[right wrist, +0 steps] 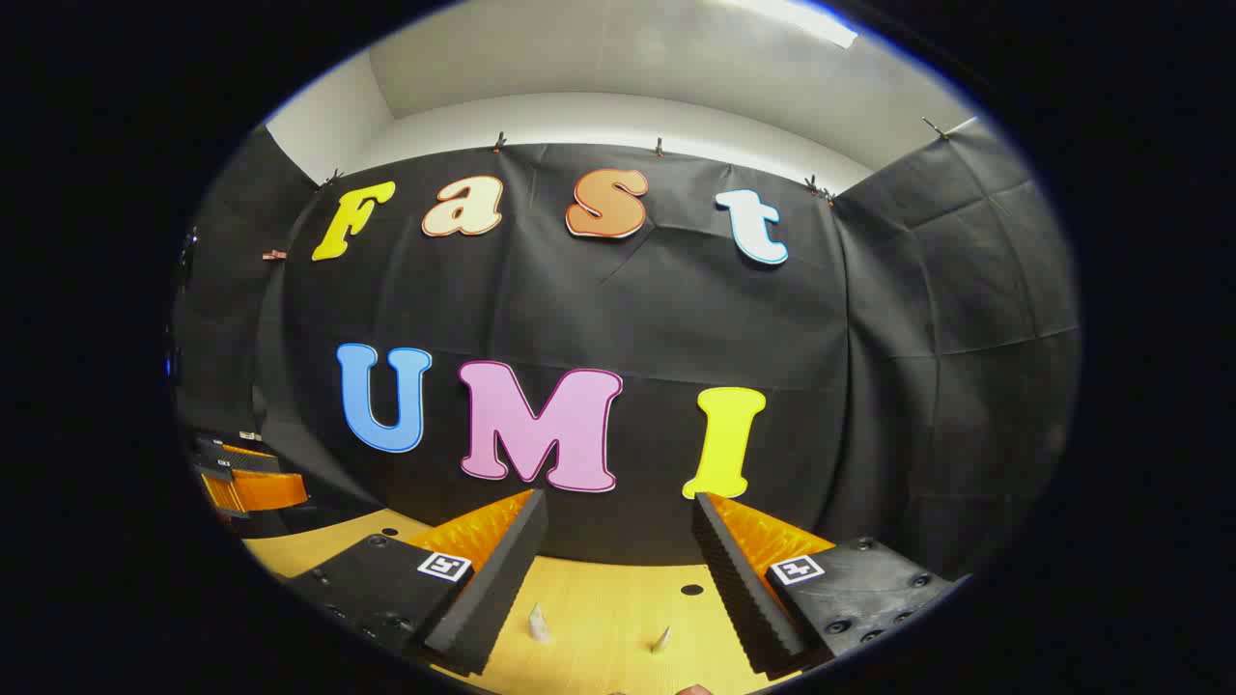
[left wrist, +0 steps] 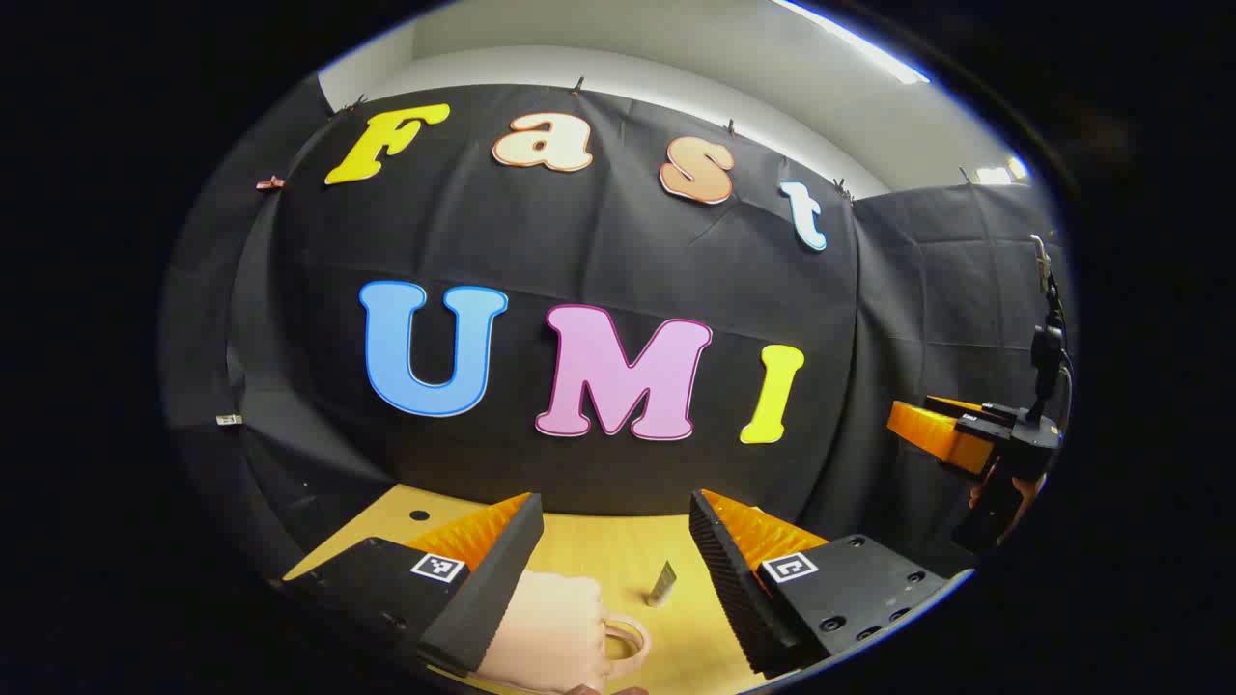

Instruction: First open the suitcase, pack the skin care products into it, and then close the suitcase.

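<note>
Mostly cropped, pink suitcase point(left wrist: 565, 637) half behind left gripper point(left wrist: 615, 550), both grippers' jaws apart, right gripper point(right wrist: 618, 550) over table point(right wrist: 599, 618).

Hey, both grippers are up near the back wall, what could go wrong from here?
The left gripper is open just above a pale pink object; dropping carelessly could knock it. Small upright items stand on the table below the open right gripper and may tip. Both cameras face the wall, so aiming is harder.
</note>
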Motion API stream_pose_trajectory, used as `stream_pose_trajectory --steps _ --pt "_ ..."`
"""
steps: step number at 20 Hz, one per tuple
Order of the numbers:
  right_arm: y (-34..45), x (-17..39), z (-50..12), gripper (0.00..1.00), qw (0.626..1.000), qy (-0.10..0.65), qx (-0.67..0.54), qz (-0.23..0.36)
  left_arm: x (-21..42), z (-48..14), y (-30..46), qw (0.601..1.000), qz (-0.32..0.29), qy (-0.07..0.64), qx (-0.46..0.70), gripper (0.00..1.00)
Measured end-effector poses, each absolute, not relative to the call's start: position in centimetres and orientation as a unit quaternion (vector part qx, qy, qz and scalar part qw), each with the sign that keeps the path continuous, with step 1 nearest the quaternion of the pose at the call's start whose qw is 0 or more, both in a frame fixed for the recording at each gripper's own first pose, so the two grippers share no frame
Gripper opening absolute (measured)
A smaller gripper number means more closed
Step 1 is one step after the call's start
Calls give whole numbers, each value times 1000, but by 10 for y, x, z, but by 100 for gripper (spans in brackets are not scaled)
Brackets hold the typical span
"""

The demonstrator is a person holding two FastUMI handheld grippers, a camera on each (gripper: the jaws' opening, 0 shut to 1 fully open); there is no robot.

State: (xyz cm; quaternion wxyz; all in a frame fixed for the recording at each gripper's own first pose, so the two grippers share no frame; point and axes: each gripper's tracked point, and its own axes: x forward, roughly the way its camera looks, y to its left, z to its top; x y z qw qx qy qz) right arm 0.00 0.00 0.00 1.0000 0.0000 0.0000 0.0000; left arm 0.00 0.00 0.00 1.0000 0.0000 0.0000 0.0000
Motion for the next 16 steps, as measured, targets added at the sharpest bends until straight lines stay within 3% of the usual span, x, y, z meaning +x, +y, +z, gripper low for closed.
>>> stream_pose_trajectory --steps 16 --pt "-12 11 -11 96 1000 -5 -26 1 8 -16 -17 1000 -13 17 -1 96"
